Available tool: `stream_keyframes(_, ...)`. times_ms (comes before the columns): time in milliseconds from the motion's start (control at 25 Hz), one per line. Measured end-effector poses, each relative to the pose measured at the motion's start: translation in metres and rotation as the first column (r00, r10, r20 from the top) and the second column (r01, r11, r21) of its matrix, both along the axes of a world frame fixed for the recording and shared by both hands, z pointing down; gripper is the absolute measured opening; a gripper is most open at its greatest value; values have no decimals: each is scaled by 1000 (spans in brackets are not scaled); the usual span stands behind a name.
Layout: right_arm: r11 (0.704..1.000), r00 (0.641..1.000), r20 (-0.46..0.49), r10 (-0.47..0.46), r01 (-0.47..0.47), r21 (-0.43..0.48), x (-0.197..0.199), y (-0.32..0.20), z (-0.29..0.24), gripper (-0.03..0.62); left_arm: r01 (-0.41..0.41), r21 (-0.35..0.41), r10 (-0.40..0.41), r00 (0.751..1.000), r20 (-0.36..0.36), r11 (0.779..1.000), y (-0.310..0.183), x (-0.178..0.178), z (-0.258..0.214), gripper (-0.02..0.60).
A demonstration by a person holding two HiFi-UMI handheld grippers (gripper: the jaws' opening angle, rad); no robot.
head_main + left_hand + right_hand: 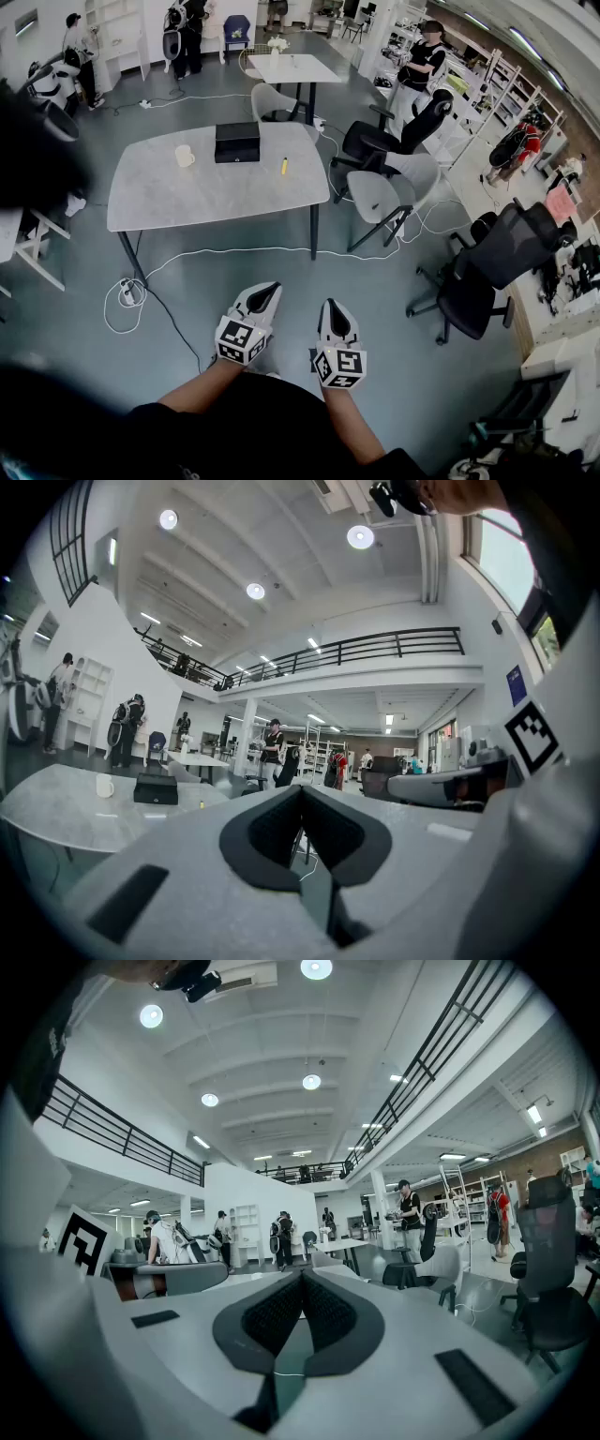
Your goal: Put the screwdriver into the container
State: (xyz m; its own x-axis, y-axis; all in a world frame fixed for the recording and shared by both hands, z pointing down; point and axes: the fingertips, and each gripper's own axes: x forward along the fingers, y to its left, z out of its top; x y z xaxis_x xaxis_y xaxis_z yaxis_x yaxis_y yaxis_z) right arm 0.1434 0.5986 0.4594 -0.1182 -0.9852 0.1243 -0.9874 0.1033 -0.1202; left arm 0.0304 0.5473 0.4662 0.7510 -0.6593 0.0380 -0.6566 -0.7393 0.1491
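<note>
- Grey polished floor of a large open workshop lies between the person and the grey rounded-corner bench (169,202), which stands well ahead.
- On that bench the small yellow-handled screwdriver (284,166) lies towards the right end. It is to the right of the black box-shaped container (237,142) and apart from it, with nothing touching it.
- The left hand-held gripper (267,291) has its jaws pressed together with nothing between them. The right hand-held gripper (333,307) likewise shows its pads met and empty. Both are held low, close to the person's body and far from the bench.
- Step in hand, as I judge it: walk up to the bench, since neither tool can reach from here. Arriving at the near long side, towards its right end, would put the screwdriver in front of the right hand-held gripper.
- The jaws should be spread before coming down. The screwdriver is slim and lies flat, so a grip across the handle from above, pads low to the top, would likely hold best. It may roll if nudged.
- Whether the container is open at the top cannot be told from here, so it is worth checking on approach.
- A white mug (185,156) stands left of the container, clear of the path from screwdriver to box.
- In the way: a white cable (234,250) runs across the floor before the bench and loops to a white power strip (127,292), a trip risk. A grey shell chair (380,195) sits by the bench's right end, and a black office chair (487,267) stands further right.
- Other people stand at the room's far side, well apart.
</note>
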Motion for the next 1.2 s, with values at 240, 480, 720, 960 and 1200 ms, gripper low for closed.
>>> stream_keyframes(240, 999, 1000, 9, -6, 5, 32, 5, -18, 0, 11, -11, 30, 11, 1000, 0, 999, -12, 7, -5, 17)
stream_keyframes(480, 998, 998, 22, -53, 52, 36, -6, -43, 10, 12, -11, -19, 11, 1000, -12, 1000, -32, 0, 13, 17)
stream_keyframes(720, 996, 996, 23, -85, 85, 27, -19, -97, 11, 12, -17, -53, 17, 1000, 0, 998, -90, 1, 27, 17)
stream_keyframes(960, 998, 998, 11, -58, 58, -24, -12, -180, 20, 12, -40, -98, 37, 999, -27, 994, -182, 2, 40, 17)
stream_keyframes(1200, 997, 998, -50, -28, 25, -72, -20, -289, 8, 12, -95, -127, 86, 994, -70, 987, -285, -6, 33, 17)
